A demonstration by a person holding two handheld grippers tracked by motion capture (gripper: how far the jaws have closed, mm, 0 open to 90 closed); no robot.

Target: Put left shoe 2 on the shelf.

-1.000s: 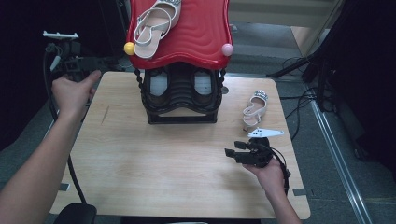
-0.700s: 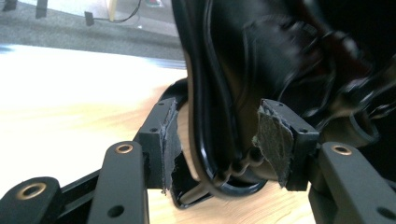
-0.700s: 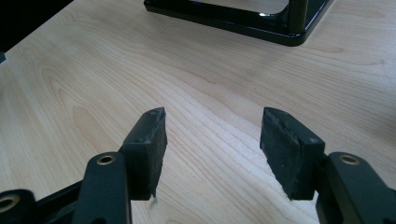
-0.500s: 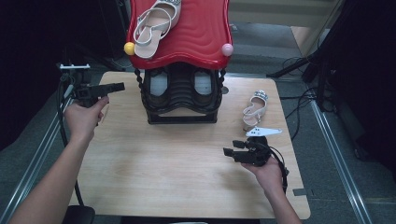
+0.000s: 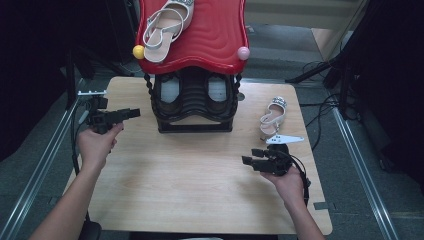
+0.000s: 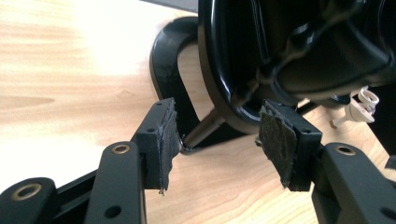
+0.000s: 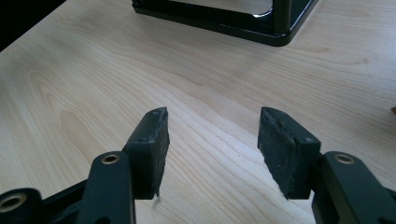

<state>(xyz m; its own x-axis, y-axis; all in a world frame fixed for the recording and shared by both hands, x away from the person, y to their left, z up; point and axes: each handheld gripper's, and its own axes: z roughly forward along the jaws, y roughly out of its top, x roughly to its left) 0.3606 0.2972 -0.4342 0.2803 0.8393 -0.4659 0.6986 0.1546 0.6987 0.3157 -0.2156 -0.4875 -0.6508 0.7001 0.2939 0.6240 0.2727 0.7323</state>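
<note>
A black shoe rack [image 5: 194, 102] with a wavy red top [image 5: 210, 35] stands at the back middle of the wooden table [image 5: 190, 180]. One pale strappy sandal [image 5: 165, 25] lies on the red top at its left. Its mate [image 5: 272, 116] lies on the table right of the rack. My left gripper [image 5: 134, 113] is held just left of the rack and points at it; its jaws are open and empty [image 6: 215, 126], with the rack's black frame [image 6: 224, 70] close ahead. My right gripper [image 5: 248, 156] hovers low over the table's front right, open and empty [image 7: 212, 126].
A yellow ball [image 5: 138, 51] and a pink ball [image 5: 243, 53] sit at the red top's front corners. Cables [image 5: 320, 107] trail beyond the table's right edge. The rack's base [image 7: 224, 18] lies ahead of the right gripper across bare wood.
My left gripper has swung from the table's far left edge to the right, toward the rack. The right gripper has hardly moved.
</note>
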